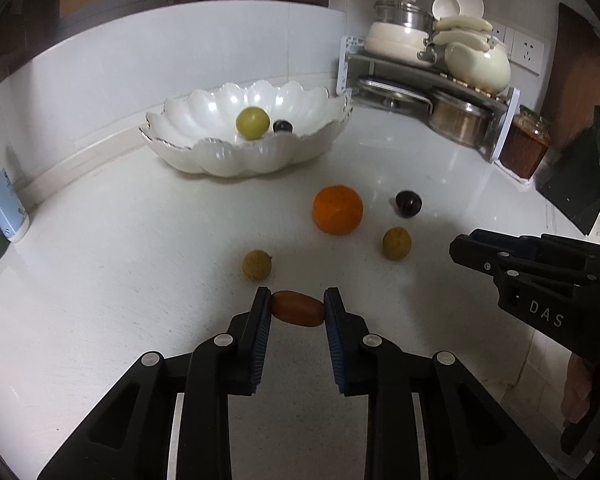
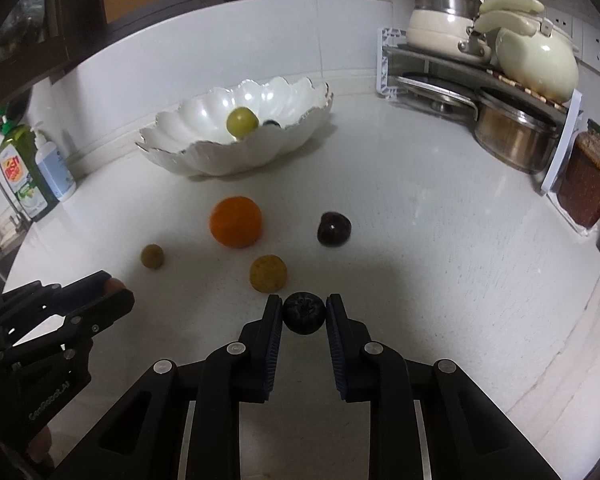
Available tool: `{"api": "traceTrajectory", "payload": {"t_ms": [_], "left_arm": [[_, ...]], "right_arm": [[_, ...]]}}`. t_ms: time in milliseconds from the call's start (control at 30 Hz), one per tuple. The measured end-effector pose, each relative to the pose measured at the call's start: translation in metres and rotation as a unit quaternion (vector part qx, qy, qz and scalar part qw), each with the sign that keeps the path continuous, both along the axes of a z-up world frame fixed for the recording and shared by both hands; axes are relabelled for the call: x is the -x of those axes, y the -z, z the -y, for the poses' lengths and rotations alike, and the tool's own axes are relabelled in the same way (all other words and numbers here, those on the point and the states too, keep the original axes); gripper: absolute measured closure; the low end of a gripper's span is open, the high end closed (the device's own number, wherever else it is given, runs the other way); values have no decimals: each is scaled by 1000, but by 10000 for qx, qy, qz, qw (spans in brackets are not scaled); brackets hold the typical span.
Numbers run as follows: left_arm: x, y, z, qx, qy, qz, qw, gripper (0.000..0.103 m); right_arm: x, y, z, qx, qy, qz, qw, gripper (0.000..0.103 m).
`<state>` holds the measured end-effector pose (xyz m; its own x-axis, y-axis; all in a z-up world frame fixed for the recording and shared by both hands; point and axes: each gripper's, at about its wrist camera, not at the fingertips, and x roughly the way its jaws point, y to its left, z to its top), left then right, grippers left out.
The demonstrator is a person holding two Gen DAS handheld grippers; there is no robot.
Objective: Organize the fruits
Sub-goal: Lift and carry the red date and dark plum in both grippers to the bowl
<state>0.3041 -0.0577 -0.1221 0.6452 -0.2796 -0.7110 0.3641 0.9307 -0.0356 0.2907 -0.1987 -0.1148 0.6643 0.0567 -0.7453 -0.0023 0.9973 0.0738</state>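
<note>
Left gripper (image 1: 298, 308): right up close, its two pads are drawn in narrow on a reddish-brown oblong fruit (image 1: 298, 313), one pad at each end. It looks pinched, though I cannot tell whether it is off the tabletop (image 1: 100, 280).

Right gripper (image 2: 304, 314): same story on the other side, pads pulled in narrow against a small dark round fruit (image 2: 304, 313), touching both its flanks. Lifted or resting, I cannot tell.

Loose fruit, near: two small tan-yellow fruits sit just beyond the grippers, the left small fruit (image 1: 257, 265) and the right small fruit (image 1: 397, 243), apart from each other.

Loose fruit, middle: the orange (image 1: 337, 209) stands between them and a bit farther back, with a dark plum-like fruit (image 1: 408, 203) just to its right, not touching.

Bowl (image 1: 188, 156): the white scalloped dish waits well back near the wall, holding a green round fruit (image 1: 253, 122) and a small dark fruit (image 1: 283, 126) beside it.

Progress: I'd call it early to midway. Two are in the bowl, two are in grip, four lie out on the tabletop.

Still to do: carry both held fruits to the bowl, then fetch the rest.

Far corner: pots (image 1: 400, 36) on a rack, not in play.
</note>
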Motion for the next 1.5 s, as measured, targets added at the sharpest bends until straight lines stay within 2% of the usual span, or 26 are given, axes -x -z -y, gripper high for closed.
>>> {"api": "traceTrajectory", "payload": {"t_ms": [933, 1500], "left_arm": [[4, -79, -22, 165, -329, 954, 9948, 76], [-27, -116, -37, 145, -413, 1500, 9877, 76]], "right_arm": [[9, -71, -24, -18, -142, 1017, 9947, 79], [-24, -108, -34, 108, -107, 1563, 9876, 79]]}}
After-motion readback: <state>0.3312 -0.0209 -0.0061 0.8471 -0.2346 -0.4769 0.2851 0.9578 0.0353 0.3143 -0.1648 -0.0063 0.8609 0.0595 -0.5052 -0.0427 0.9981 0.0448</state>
